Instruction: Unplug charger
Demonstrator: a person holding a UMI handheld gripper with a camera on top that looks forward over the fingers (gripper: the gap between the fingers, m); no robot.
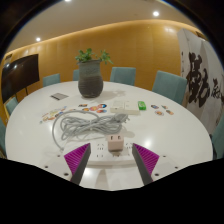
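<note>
Hovering low over the white round table (150,125), my gripper (110,158) has its fingers spread wide, the magenta pads (76,156) well apart and gripping nothing. Taking the white power strip (108,152) as my mark: it lies on the table just ahead of my fingertips, in the gap between them but touching neither pad. On top of the strip stands the pinkish charger (117,146), plugged in and upright, nearer my right finger than my left, with clear space at either side. Beyond the strip lies a loose coil of grey cable (84,124), and just left of that coil a small cluster of bits I cannot make out. Farther beyond the strip a second white strip (122,106) lies across the table, with a small green thing (142,104) at its right. Farther still, past the coil, a potted plant (91,72) in a dark pot stands near the table's middle, with coloured round pieces (96,101) at its foot. Teal chairs (124,74) ring the far side of the table, and a banner with large black brushwork (200,85) stands far off to the right of the strip.
</note>
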